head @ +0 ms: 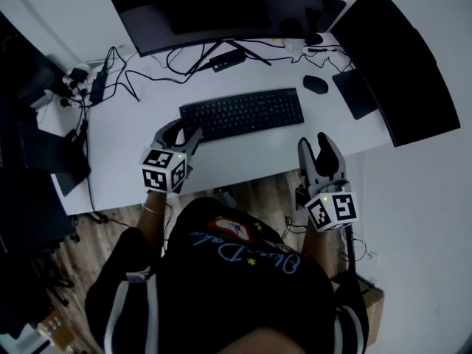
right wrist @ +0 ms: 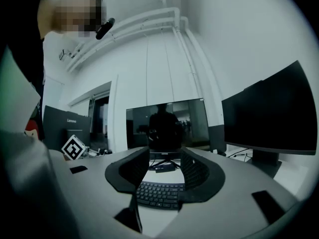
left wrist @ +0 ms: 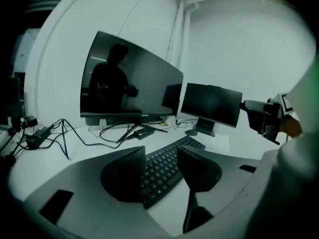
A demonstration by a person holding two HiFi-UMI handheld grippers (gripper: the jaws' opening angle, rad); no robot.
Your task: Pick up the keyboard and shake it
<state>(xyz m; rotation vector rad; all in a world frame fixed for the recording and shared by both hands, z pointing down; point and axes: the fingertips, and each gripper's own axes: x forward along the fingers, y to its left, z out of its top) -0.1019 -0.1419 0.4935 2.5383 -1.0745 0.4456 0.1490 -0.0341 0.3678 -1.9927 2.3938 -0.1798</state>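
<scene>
The keyboard (head: pixel 242 113) sits flat in the middle of the white desk (head: pixel 243 164), nothing lifted yet. It's angled a bit, with its right end further from the person.

The left gripper (head: pixel 184 133) is at about 8 o'clock from it, right by the near-left corner. Its jaws are spread with nothing pinched, and in the left gripper view you look through the gap straight onto the keys. The right gripper (head: pixel 316 147) is at roughly 4 o'clock, back near the desk edge and clearly apart from the keyboard. Its jaws are open and empty too, with the keyboard framed between them. My guess is one gripper is going for each end, since a long flat board would tip from one side only.

The mouse (head: pixel 316 84) is at 2 o'clock, the big monitor (head: pixel 214 6) at 12, and a second monitor (head: pixel 398 57) is off past the mouse. Loose cables (head: pixel 118 80) trail at 10 o'clock, well clear of a lift.
</scene>
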